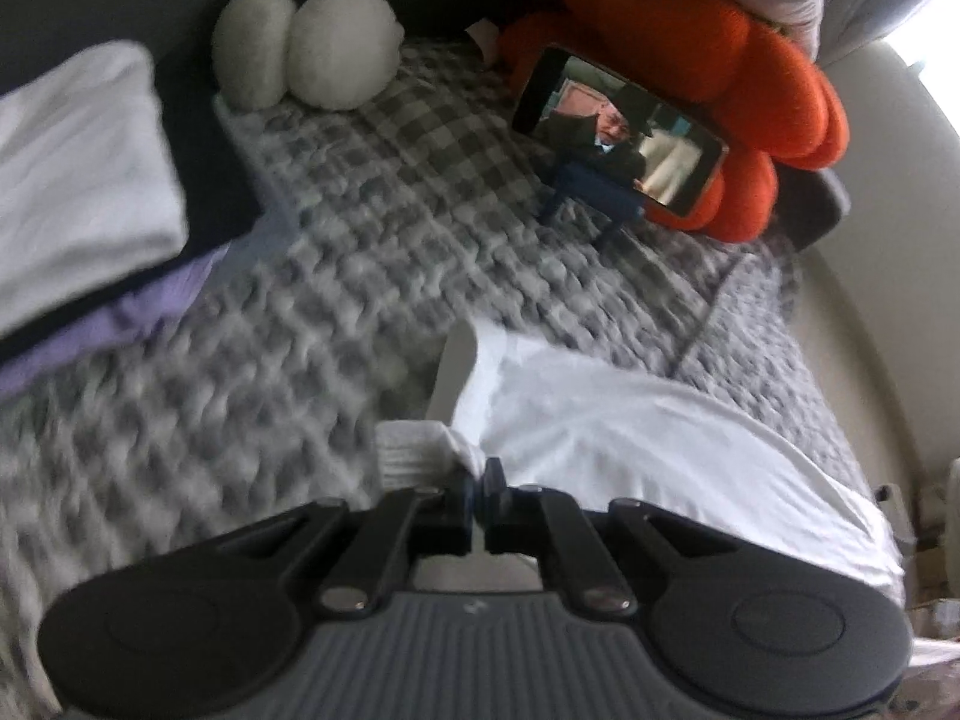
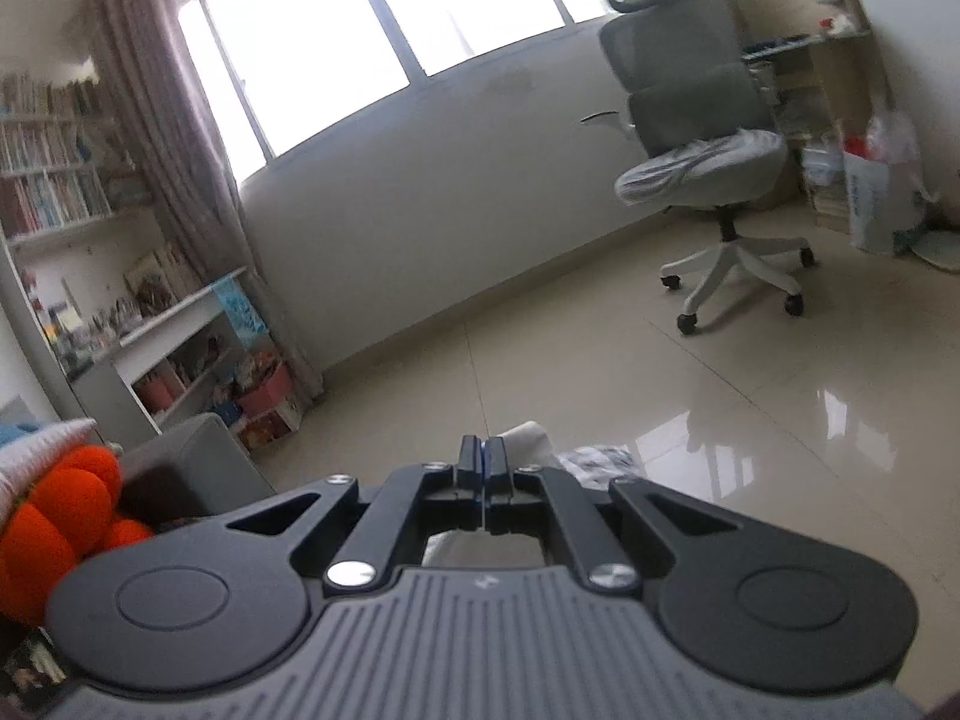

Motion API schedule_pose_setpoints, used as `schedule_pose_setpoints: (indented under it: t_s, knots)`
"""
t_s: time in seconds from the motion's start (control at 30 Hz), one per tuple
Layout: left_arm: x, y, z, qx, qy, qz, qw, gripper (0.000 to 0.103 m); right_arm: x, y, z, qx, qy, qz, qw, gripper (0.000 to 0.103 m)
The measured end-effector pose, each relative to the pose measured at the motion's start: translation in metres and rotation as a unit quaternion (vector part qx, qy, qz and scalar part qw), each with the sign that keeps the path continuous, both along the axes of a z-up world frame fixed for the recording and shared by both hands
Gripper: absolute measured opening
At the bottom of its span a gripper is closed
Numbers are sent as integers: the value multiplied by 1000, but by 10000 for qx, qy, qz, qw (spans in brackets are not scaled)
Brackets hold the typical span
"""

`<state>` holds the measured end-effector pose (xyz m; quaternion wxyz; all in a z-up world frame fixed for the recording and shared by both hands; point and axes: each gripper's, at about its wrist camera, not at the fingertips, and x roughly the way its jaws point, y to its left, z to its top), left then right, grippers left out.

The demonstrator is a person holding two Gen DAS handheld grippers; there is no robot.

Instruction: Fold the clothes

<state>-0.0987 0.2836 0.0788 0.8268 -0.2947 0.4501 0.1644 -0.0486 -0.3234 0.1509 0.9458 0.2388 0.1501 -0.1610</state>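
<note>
Both grippers show their jaws closed: our left gripper (image 1: 478, 474) pinches an edge of the white garment (image 1: 630, 420), which drapes across the near right part of the bed; our right gripper (image 2: 483, 459) is pressed together on a bit of pale cloth (image 2: 531, 441), though we cannot tell whether it is the same garment. We see a grey checked quilt (image 1: 372, 228) covering the bed, with a folded white stack (image 1: 78, 180) at its left edge, two white cushions (image 1: 306, 54) at the far edge, and a phone (image 1: 618, 129) propped against an orange cushion (image 1: 762, 96) near the far right corner. Beyond lie glossy floor tiles (image 2: 660, 396), a grey office chair (image 2: 702, 138), a window (image 2: 372, 18) and bookshelves (image 2: 54, 156).
</note>
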Motion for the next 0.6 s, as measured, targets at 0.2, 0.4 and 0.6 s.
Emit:
schedule_pose_setpoints:
  t_s: [0.2, 0.4, 0.6]
  knots:
    - [58, 2, -17, 267, 433, -111, 9986, 3, 60, 6, -10, -138, 433, 22, 9990, 0]
    - [95, 6, -34, 397, 700, -162, 9966, 3, 100, 8, -33, -90, 892, -45, 9960, 0]
    - [116, 4, -36, 468, 726, -348, 9957, 3, 125, 10, -37, -35, 1061, -132, 9943, 0]
